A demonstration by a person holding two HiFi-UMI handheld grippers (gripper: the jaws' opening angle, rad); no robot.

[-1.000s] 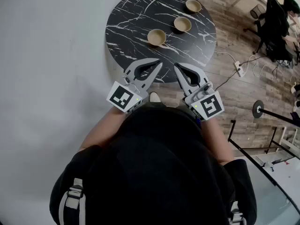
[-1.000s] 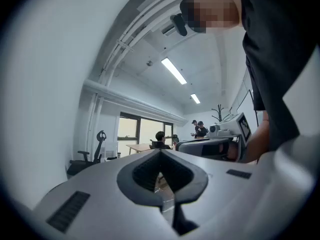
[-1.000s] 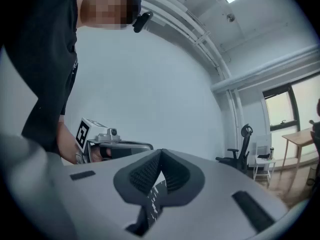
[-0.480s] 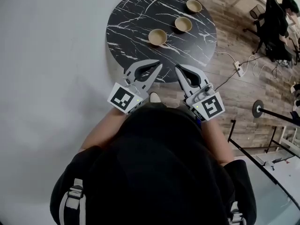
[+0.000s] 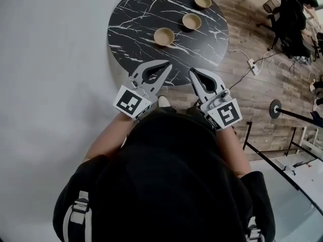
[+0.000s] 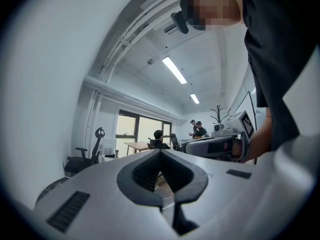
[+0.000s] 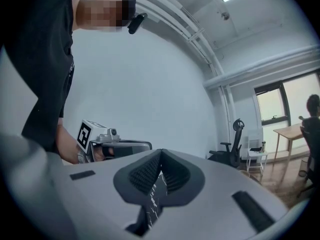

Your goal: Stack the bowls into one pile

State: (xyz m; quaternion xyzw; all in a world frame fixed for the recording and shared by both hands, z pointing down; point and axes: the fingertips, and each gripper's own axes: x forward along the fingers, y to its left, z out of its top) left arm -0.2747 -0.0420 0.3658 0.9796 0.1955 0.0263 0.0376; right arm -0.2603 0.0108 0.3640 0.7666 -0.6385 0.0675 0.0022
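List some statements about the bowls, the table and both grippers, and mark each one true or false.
1. Three bowls sit on the black marble table. True.
2. The bowls are stacked in one pile. False: the near bowl, middle bowl and far bowl stand apart in a row.
3. The right gripper holds a bowl. False: its jaws are together with nothing between them.
4. The left gripper is at the table's near edge, short of the bowls. True.
5. The left gripper's jaws gape wide. False: they are shut.

Round black marble table (image 5: 136,29), white-veined, with near bowl (image 5: 164,36), middle bowl (image 5: 192,20) and far bowl (image 5: 203,1) apart in a diagonal row.
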